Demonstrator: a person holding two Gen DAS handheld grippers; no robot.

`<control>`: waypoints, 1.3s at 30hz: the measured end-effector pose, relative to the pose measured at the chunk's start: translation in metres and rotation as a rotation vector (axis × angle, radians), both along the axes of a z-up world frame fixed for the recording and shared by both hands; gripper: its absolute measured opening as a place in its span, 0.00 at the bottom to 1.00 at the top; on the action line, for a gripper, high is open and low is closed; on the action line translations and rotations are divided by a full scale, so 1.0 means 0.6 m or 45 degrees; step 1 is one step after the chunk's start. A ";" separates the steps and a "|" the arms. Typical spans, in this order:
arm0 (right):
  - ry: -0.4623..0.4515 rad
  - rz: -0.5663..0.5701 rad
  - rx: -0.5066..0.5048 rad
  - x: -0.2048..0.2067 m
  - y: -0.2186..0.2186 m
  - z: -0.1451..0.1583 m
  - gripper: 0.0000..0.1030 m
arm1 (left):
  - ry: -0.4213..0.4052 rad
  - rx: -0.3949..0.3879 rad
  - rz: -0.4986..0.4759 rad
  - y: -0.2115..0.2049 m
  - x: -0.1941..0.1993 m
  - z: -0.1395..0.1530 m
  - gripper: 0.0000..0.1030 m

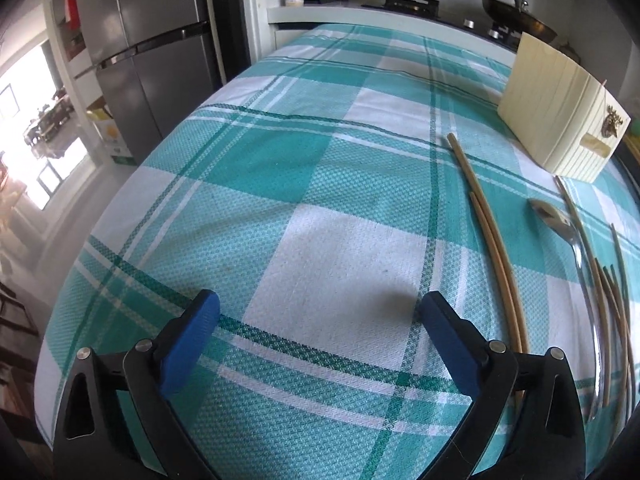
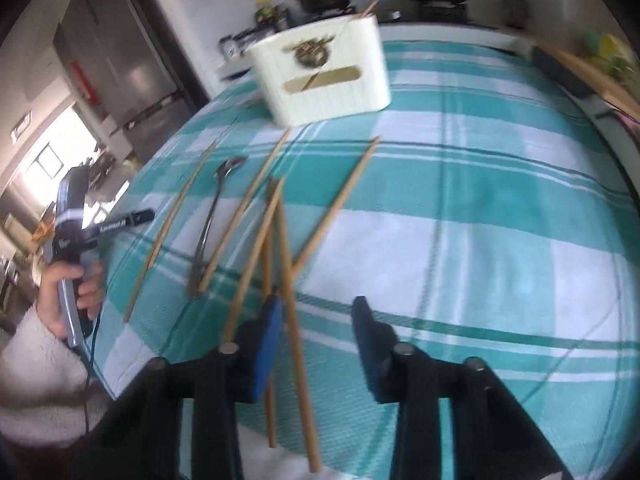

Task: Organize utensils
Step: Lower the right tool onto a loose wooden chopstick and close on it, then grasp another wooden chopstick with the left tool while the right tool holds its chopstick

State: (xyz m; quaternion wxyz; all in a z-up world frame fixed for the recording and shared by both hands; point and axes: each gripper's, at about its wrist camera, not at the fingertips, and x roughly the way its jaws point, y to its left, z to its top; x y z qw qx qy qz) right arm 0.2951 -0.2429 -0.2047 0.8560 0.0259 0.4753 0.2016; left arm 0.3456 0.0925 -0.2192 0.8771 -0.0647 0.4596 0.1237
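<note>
Teal-and-white checked cloth (image 1: 320, 184) covers the table. Left gripper (image 1: 320, 312), at the bottom of the left view, has its blue pads spread wide over bare cloth, nothing between them. Right of it in that view lie two chopsticks (image 1: 490, 236) side by side, then a spoon (image 1: 554, 216) bowl-up, then more sticks at the right edge. Cream box (image 1: 560, 116) stands upper right, upright, with a brass emblem on its face. In the right view, blurred, the right gripper (image 2: 316, 312) sits low centre, jaws partly apart. One chopstick (image 2: 298, 360) from a loose crossed bundle runs between them, close beside the left pad; contact cannot be told. The spoon (image 2: 212, 216) lies left of the bundle, the box (image 2: 324, 76) above it. Hand (image 2: 80, 284) at left edge grips the other tool's handle.
</note>
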 end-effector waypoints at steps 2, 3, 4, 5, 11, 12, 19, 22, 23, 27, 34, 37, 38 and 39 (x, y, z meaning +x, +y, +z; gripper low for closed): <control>0.051 0.042 -0.046 0.009 0.014 -0.013 0.23 | -0.001 0.003 0.000 0.000 0.000 0.000 0.98; 0.076 0.069 -0.060 0.010 0.022 -0.021 0.20 | -0.002 0.003 0.000 0.000 -0.001 0.000 0.98; 0.053 0.073 -0.092 0.009 0.026 -0.021 0.13 | -0.002 0.003 0.000 -0.001 -0.002 0.000 0.98; 0.058 0.064 -0.118 0.010 0.027 -0.022 0.07 | -0.003 0.004 -0.001 0.000 -0.002 0.000 0.98; -0.041 -0.277 -0.157 -0.001 -0.039 -0.019 0.07 | -0.003 0.007 0.000 -0.002 -0.003 0.000 0.98; -0.068 -0.340 -0.198 -0.005 -0.050 -0.019 0.07 | -0.002 0.008 0.002 -0.001 -0.003 0.000 0.99; -0.203 -0.513 -0.361 -0.014 -0.102 -0.024 0.39 | 0.006 -0.006 0.004 0.002 -0.003 0.000 1.00; -0.197 -0.528 -0.303 -0.008 -0.120 -0.026 0.52 | -0.002 -0.050 -0.010 0.013 -0.012 0.005 0.99; -0.196 -0.529 -0.285 -0.009 -0.119 -0.026 0.53 | -0.014 -0.083 0.000 0.017 -0.016 0.008 0.99; -0.194 -0.500 -0.275 -0.008 -0.114 -0.030 0.61 | -0.118 -0.337 0.074 0.034 -0.040 0.031 0.99; -0.199 -0.507 -0.284 -0.012 -0.108 -0.030 0.62 | -0.035 -0.214 -0.083 -0.061 -0.026 0.043 0.99; -0.203 -0.508 -0.287 -0.014 -0.109 -0.030 0.62 | 0.003 0.000 -0.115 -0.098 -0.031 0.030 0.99; -0.203 -0.508 -0.284 -0.015 -0.111 -0.030 0.62 | 0.015 0.038 -0.109 -0.102 -0.035 0.025 0.99; -0.203 -0.509 -0.280 -0.015 -0.111 -0.030 0.62 | 0.025 0.056 -0.098 -0.103 -0.037 0.020 0.99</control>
